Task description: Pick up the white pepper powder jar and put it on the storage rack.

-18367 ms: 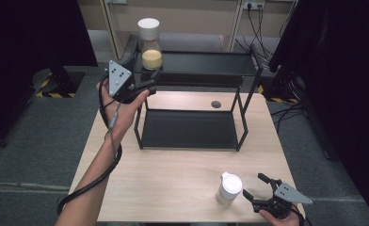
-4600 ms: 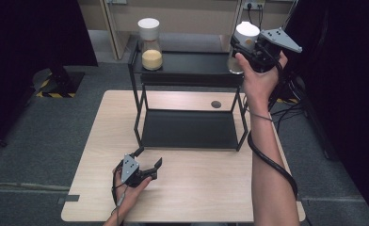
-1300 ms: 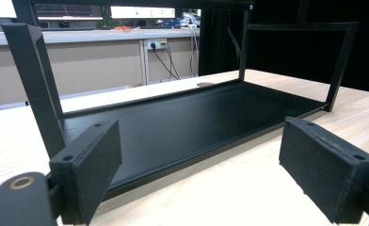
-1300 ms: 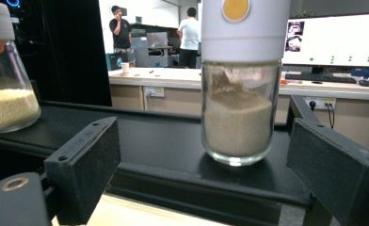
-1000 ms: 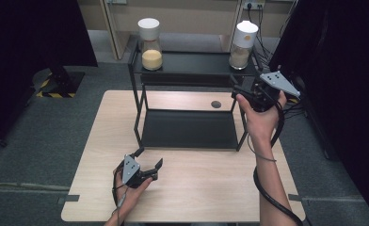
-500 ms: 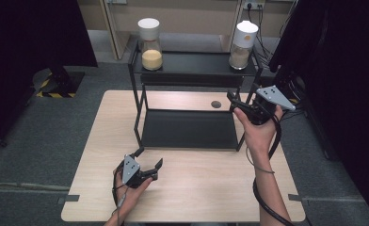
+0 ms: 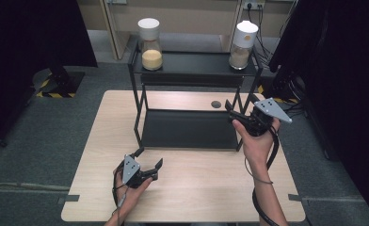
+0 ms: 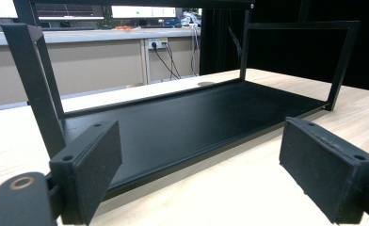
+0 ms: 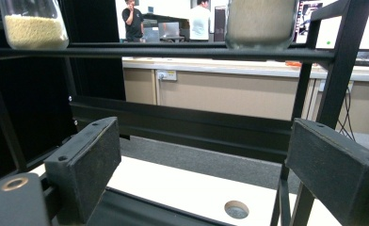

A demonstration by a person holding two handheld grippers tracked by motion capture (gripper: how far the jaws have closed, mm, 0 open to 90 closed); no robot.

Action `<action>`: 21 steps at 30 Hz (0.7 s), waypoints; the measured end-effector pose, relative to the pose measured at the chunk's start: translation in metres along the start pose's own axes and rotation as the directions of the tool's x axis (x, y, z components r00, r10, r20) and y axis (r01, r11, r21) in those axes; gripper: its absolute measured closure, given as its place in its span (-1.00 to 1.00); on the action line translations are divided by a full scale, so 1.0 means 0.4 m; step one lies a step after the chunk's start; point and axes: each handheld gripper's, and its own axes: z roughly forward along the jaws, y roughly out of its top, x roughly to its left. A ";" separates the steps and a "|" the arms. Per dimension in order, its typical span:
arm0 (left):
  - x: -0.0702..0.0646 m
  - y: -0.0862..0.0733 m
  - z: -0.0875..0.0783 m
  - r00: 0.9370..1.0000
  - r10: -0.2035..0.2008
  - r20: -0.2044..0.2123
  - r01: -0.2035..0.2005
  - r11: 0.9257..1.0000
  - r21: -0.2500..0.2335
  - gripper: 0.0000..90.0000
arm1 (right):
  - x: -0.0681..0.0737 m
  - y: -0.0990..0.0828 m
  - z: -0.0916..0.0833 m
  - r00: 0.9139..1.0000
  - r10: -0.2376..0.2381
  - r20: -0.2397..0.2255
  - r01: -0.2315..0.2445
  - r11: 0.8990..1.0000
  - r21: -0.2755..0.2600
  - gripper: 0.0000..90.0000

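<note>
Both jars [image 7: 150, 36] [image 7: 242, 38] are sitting on the rack's top shelf [image 7: 194, 63], apparently finished; right gripper [image 7: 241, 106] and left gripper [image 7: 149, 161] are hanging spread, empty.

Black rack [image 7: 192, 70], white-lidded jars [image 7: 149, 37], pale wooden table [image 7: 201, 188].

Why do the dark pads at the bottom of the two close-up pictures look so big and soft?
Left gripper view: the tongs' pads sit near the lens, large and slightly soft, while the black shelf is sharper. Right gripper view: its pads loom too, and the jars are cropped. High view: evenly lit, dark edges.
</note>
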 end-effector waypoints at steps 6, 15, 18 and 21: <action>-0.002 -0.001 0.000 1.000 0.000 -0.005 0.000 1.000 -0.002 -0.71 | 0.003 -0.039 -0.010 1.000 0.007 -0.002 -0.007 1.000 0.012 -0.77; -0.001 -0.001 -0.001 1.000 -0.002 -0.003 0.002 1.000 -0.003 -0.71 | 0.005 -0.092 -0.020 1.000 0.014 -0.005 -0.014 0.999 0.034 -0.77; -0.001 -0.002 -0.001 1.000 -0.002 -0.003 0.002 1.000 -0.004 -0.71 | 0.004 -0.109 -0.024 1.000 0.019 -0.002 -0.019 0.999 0.034 -0.77; 0.000 -0.002 -0.001 1.000 -0.003 -0.003 0.003 1.000 -0.004 -0.71 | 0.002 -0.127 -0.026 1.000 0.023 -0.004 -0.023 0.999 0.039 -0.77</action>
